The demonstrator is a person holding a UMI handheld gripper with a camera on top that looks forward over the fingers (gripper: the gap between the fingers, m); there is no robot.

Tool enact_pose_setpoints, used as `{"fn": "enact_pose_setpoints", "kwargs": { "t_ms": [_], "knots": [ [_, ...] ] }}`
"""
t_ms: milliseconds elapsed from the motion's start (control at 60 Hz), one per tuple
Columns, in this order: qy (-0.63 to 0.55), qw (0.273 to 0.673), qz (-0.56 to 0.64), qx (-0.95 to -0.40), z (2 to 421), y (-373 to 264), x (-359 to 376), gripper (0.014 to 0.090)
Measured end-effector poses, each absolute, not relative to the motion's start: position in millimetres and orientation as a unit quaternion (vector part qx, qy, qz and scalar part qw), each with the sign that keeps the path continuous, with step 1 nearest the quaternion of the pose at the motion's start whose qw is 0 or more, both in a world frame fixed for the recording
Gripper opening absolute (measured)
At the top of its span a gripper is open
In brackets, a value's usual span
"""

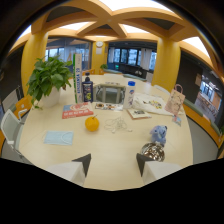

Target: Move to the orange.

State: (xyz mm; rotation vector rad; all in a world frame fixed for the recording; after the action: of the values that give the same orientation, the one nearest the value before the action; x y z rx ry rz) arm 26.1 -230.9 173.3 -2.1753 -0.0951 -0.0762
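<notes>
Orange (pixel 92 123) lies near the middle of the bench (pixel 112 165), well beyond the gripper (pixel 113 161), whose fingers stand wide open and empty. It looks firm, round, a little slippery; grip across its widest part.

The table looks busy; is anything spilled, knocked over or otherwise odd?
Nothing stands out. The orange sits whole on the table, beyond the gripper with its jaws open; plant and bottles stand upright, and no spill shows.
</notes>
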Motion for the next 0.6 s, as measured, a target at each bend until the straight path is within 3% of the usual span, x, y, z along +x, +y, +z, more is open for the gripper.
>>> {"fn": "enact_pose_setpoints", "kwargs": {
  "t_ms": [400, 600],
  "knots": [
    [-0.009, 0.470, -0.047, -0.881, 173, -257, -50, 0.0860],
    [-0.009, 0.472, -0.042, -0.881, 172, -237, -84, 0.0862]
  ]
}}
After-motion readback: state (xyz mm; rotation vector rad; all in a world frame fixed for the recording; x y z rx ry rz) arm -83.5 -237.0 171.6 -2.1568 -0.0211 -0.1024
